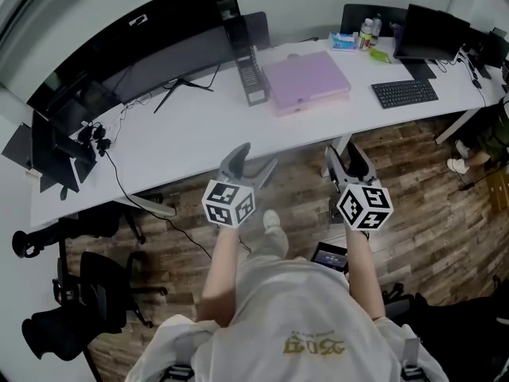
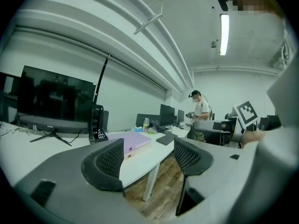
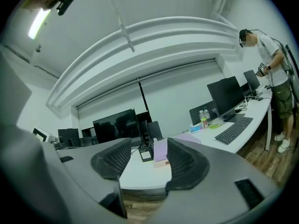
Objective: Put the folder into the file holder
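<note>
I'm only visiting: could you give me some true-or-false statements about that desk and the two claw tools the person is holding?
1. The folder lies flat on the desk. True.
2. The folder is already in the file holder. False: it lies beside it.
3. The left gripper grips the folder. False: its jaws are apart and empty.
4. The right gripper is open and empty. True.
5. A keyboard sits on the desk. True.
</note>
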Tool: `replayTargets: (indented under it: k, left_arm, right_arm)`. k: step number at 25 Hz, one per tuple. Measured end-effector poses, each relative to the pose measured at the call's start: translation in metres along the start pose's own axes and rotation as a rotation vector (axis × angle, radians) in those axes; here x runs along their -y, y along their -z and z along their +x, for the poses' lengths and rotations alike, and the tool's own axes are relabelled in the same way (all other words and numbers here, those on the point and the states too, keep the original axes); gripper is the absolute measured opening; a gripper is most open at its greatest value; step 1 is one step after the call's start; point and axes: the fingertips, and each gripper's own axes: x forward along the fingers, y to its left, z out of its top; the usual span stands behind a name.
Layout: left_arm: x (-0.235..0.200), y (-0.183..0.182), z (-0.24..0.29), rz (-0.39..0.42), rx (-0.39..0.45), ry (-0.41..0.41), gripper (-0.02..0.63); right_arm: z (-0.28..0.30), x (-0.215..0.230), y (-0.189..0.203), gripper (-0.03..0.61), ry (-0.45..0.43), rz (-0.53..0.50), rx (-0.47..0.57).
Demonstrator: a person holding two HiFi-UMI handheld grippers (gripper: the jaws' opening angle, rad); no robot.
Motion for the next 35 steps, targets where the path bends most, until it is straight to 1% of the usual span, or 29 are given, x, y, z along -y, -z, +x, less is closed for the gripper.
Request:
replayTargets:
  k: [6,10,13,16,23,28,32,35]
  left_arm:
    - [-0.009,0.011,0.032,0.003,-0.057,0.014,0.341]
    - [-0.020,0.020,0.074,-0.005,-0.091,0.042,0.341]
    - [-0.027,0.021,0.110,-0.020,-0.114,0.071,0.341]
    - [-0.035,0.017,0.150,0.000,-0.134,0.098,0.341]
    - [-0.071,0.029,0.227,0.045,-0.235,0.132,0.337]
    - [-0.088,0.041,0.271,0.092,-0.303,0.168,0.341]
    - [-0.096,0.052,0.297,0.076,-0.363,0.210,0.344]
    - [-0.098,0.056,0.310,0.081,-0.393,0.242,0.345]
  right_arm:
    - [0.015,0.029,0.013,0.238,0.042,0.037,-0.034]
    - [0.037,0.055,0.020,0.236,0.074,0.048,-0.060]
    - [0.059,0.078,0.023,0.236,0.107,0.069,-0.071]
    - [0.087,0.102,0.025,0.236,0.124,0.091,-0.085]
    - [0.140,0.145,0.037,0.233,0.169,0.166,-0.131]
    - [0.168,0.166,0.051,0.230,0.201,0.196,-0.164]
    - [0.189,0.177,0.058,0.230,0.224,0.217,-0.186]
    - [0.204,0.179,0.060,0.230,0.235,0.226,-0.192]
